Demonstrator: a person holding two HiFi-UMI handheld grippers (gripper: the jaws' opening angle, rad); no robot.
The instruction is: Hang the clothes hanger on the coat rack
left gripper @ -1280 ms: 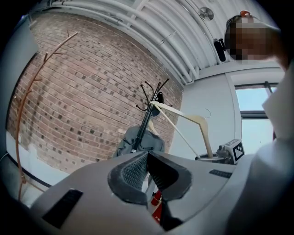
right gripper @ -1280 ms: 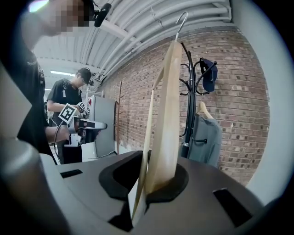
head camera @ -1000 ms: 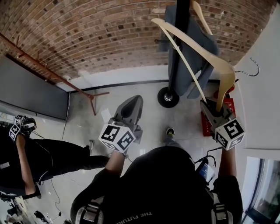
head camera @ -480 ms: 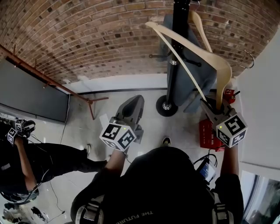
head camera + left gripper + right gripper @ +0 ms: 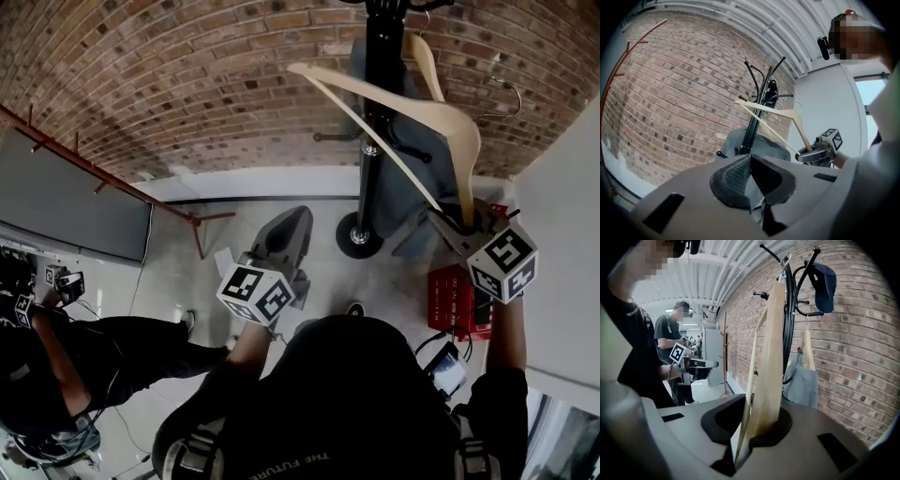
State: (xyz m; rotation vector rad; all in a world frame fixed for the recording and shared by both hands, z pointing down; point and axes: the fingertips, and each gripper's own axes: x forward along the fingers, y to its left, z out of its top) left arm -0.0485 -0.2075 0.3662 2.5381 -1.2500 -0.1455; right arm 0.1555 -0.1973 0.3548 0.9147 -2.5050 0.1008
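Right gripper (image 5: pixel 455 225) fingers clamped on hanger (image 5: pixel 427 106) end, hanger up beside rack (image 5: pixel 373 141). Left gripper (image 5: pixel 291 220) left of rack, fingers closed, empty.

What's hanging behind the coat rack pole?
A grey garment on its own wooden hanger, then brick wall. The coat rack pole covers the garment's middle strip.

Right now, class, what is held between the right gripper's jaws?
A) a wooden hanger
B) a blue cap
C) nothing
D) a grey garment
A: the right gripper has its jaws shut on one end of the wooden hanger, raised beside the coat rack.
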